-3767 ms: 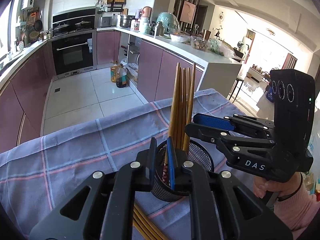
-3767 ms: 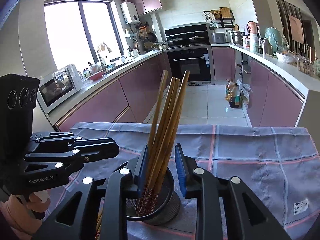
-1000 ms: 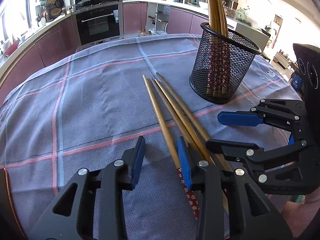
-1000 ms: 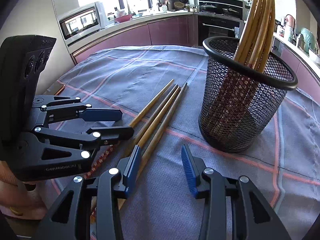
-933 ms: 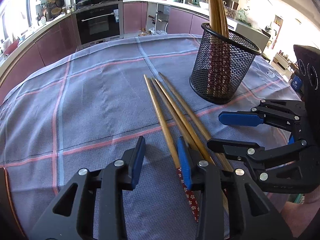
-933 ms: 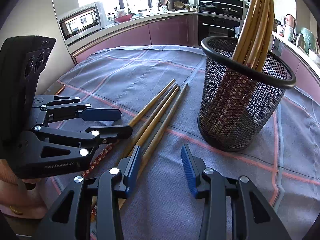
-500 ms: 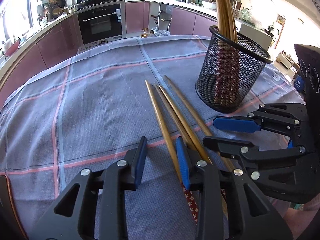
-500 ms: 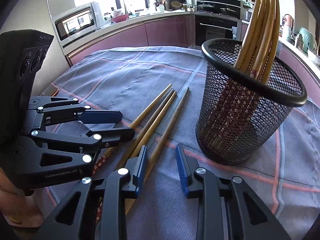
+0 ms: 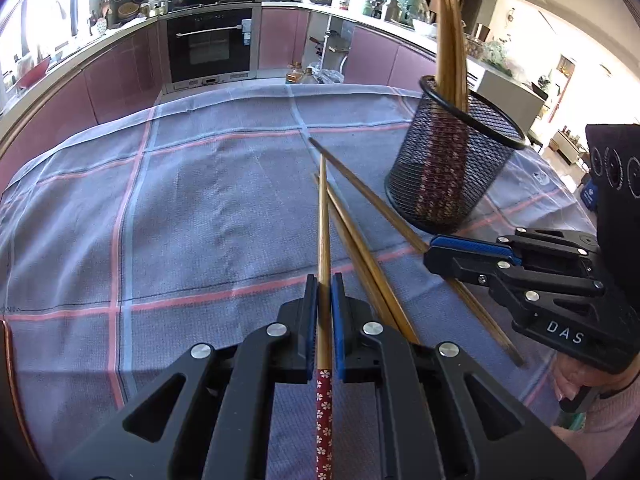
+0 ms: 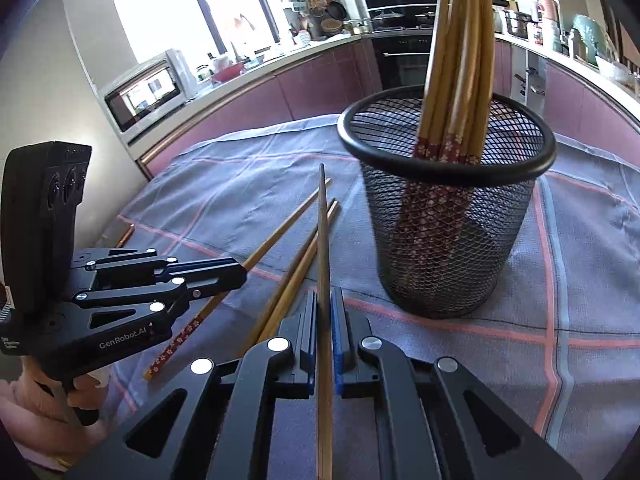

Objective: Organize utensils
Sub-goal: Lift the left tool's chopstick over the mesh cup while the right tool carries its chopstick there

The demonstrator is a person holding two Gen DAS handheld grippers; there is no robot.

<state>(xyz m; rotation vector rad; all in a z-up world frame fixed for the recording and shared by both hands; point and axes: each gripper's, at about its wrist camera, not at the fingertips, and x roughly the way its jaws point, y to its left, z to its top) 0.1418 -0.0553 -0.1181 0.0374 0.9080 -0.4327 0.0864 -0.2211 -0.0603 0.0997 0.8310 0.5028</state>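
a black mesh holder [image 10: 448,216] stands upright on the desk, holding a bundle of chopsticks [image 10: 456,60] with red patterned ends down. two loose chopsticks [image 9: 360,240] lie on the cloth between both grippers, beside the holder and apart from it; nothing lies between them and the holder.

the desk carries a grey-blue tablecloth [image 9: 180,208] with pink and pale check lines. the room is a kitchen: mauve cabinets, a built-in oven [image 9: 210,44], a microwave [image 10: 144,92] on the counter, a bright window.

the left gripper [image 9: 324,312] is closed on one chopstick [image 9: 323,220]; its jaws have just been closing, and the red patterned end projects back past the pads. the right gripper [image 10: 325,320] is likewise clamped on another chopstick [image 10: 323,240], jaws just closed, shaft pointing forward left of the holder.
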